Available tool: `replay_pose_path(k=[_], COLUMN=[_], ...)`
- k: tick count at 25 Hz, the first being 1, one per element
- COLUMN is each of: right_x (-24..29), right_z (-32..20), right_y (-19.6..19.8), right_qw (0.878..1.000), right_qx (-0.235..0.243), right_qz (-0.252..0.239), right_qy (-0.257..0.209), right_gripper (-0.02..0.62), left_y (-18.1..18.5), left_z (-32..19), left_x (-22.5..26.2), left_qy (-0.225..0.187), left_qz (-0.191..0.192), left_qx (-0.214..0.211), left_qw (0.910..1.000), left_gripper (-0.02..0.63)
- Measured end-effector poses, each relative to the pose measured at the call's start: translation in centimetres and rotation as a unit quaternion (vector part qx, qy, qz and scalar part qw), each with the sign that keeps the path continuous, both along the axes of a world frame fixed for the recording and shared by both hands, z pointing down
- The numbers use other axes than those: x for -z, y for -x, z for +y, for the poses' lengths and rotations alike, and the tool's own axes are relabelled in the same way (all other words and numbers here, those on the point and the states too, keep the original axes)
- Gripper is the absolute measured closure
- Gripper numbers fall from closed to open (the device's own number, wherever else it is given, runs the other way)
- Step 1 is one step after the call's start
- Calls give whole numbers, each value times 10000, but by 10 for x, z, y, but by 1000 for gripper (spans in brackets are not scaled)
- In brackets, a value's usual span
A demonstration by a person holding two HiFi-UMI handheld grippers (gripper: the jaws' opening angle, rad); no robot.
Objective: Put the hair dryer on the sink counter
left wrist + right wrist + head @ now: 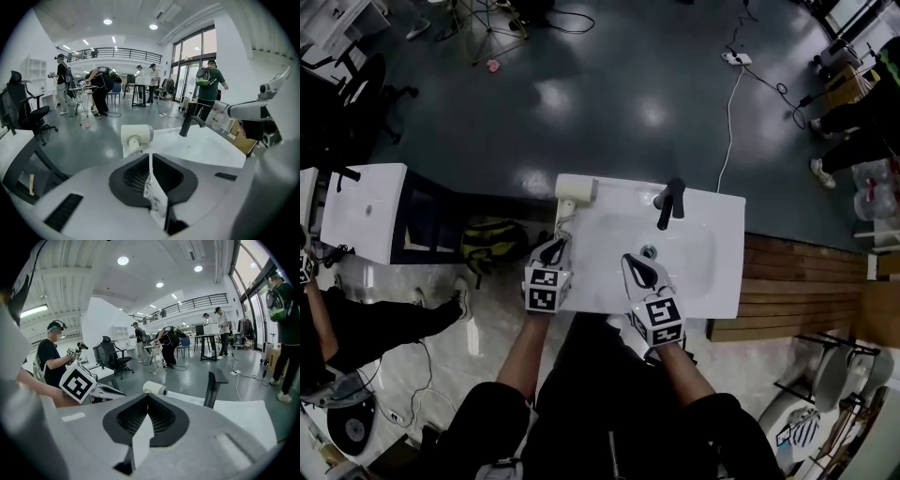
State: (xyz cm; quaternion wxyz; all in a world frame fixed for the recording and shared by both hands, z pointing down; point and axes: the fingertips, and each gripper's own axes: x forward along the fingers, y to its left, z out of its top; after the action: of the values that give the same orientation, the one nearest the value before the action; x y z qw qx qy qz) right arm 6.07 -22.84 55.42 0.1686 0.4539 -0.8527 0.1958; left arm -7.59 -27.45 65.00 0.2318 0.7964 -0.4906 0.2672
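Left claw [551,251] and right claw [639,272], each carried in one of the person's hands and held over the near part of a white desk [724,272] with a moulded basin. Both claws are pressed together, the ribbed pads meeting along a thin slit. Nothing is gripped by the right one. In the slit of the left one a pale, twisted strip is glimpsed that cannot be identified.

The white hair dryer [577,188] is laid on the far left corner of the desk, its barrel along the far edge. It is clear of both claws and nearer the left one. A thin cord [560,225] is led from it toward that claw's tip.

A black tap [668,202] is mounted at the far rim of the basin, beyond the right claw, and the drain [649,251] is seen just ahead of that claw.

The desk is set on a dark, glossy floor [609,94]. Wooden planks [797,281] are laid to its right, a yellow-green backpack [492,244] is tucked at its left, and a second white unit [366,211] is placed further left. Several people [101,86] and an office chair [23,110] are seen in the bright hall beyond
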Motion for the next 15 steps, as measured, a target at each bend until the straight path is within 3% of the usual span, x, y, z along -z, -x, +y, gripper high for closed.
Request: replay_pose_path(k=[5, 15], right_x=[6, 34], right_z=[9, 27], right_y=[-1, -2], right_qw=[9999, 9990], right_qx=[108, 179], right_qz=[57, -90], right_qy=[-53, -412], right_gripper=[592, 592], left_y=[-5, -21], left_z=[15, 42], left_x=[12, 85], left_qy=[-146, -877], left_qz=[165, 474], left_qx=[-67, -88], left_qw=[9997, 9950], left_gripper=[594, 594])
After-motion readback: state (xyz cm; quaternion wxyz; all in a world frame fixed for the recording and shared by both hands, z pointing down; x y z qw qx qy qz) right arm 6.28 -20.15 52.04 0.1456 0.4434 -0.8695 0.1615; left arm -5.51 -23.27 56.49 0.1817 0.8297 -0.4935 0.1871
